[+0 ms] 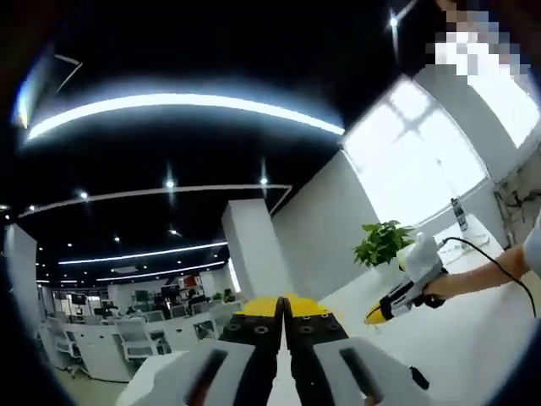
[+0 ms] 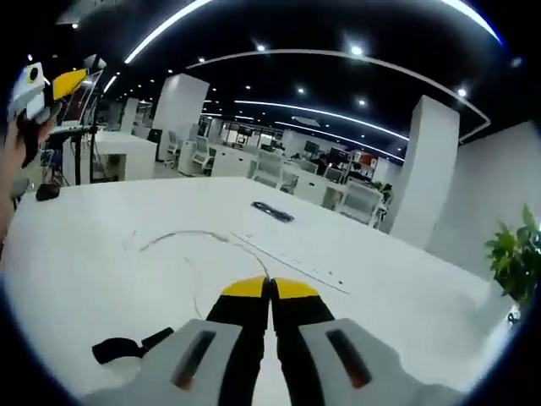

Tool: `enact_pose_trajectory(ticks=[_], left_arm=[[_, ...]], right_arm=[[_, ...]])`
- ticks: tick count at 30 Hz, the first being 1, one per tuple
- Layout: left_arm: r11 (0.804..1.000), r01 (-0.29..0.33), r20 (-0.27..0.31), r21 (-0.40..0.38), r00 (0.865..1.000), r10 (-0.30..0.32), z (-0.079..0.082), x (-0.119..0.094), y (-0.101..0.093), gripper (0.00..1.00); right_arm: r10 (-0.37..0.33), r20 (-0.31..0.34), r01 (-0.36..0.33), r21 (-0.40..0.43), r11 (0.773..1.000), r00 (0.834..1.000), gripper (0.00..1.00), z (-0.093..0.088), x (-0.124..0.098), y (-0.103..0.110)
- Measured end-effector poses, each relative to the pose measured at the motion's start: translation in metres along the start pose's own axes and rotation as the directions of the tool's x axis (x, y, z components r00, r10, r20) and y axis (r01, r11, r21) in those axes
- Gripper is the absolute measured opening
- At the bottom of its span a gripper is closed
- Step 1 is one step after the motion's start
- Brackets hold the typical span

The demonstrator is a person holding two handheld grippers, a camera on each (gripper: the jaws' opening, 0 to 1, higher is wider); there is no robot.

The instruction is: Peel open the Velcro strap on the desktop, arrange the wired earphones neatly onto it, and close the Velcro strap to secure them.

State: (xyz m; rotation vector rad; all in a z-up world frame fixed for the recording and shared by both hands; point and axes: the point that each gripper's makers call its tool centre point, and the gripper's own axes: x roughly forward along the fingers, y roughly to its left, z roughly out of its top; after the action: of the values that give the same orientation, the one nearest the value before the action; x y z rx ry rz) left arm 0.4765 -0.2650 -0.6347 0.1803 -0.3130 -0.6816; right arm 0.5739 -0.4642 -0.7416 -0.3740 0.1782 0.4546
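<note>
A: Where are the earphones?
B: Their thin cable [image 2: 182,239] lies looped on the white desk [image 2: 101,279], just ahead of the right gripper [image 2: 270,286], whose jaws are pressed together on nothing.
A: And the strap?
B: The dark strap [image 2: 127,347] lies beside that gripper's base.
A: The left gripper [image 1: 285,306]?
B: Clenched, empty, raised toward the ceiling; a potted plant [image 1: 382,244] stands beyond.

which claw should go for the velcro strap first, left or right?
Right, probably. The right claw points down at the white desk, with the black strap just beside it and the earphone wire ahead. The left claw is shut and aimed up toward the ceiling.
</note>
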Motion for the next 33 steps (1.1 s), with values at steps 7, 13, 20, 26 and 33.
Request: enact_pose_trajectory(ticks=[7, 13, 20, 26, 33], left_arm=[[0.989, 0.146, -0.122, 0.006, 0.982, -0.144, -0.058, 0.029, -0.057, 0.05], [0.986, 0.165, -0.158, 0.038, 0.975, -0.157, -0.08, 0.041, -0.067, 0.05], [0.977, 0.212, -0.176, 0.018, 0.963, -0.206, -0.089, 0.042, -0.084, 0.08], [0.973, 0.231, -0.209, 0.015, 0.952, -0.223, -0.1, 0.042, -0.09, 0.1], [0.971, 0.233, -0.243, 0.049, 0.946, -0.215, -0.115, 0.051, -0.095, 0.12]], right_arm=[[0.037, -0.01, -0.038, -0.029, 0.999, 0.999, 0.04, 0.005, -0.003, 0.014], [0.068, -0.001, -0.068, -0.024, 0.997, 0.998, 0.04, 0.008, -0.008, 0.025], [0.095, -0.004, -0.095, -0.037, 0.995, 0.996, 0.04, 0.005, -0.012, 0.037], [0.109, -0.001, -0.109, -0.036, 0.993, 0.994, 0.04, 0.006, -0.015, 0.04], [0.123, 0.002, -0.123, -0.032, 0.992, 0.992, 0.04, 0.008, -0.017, 0.045]])
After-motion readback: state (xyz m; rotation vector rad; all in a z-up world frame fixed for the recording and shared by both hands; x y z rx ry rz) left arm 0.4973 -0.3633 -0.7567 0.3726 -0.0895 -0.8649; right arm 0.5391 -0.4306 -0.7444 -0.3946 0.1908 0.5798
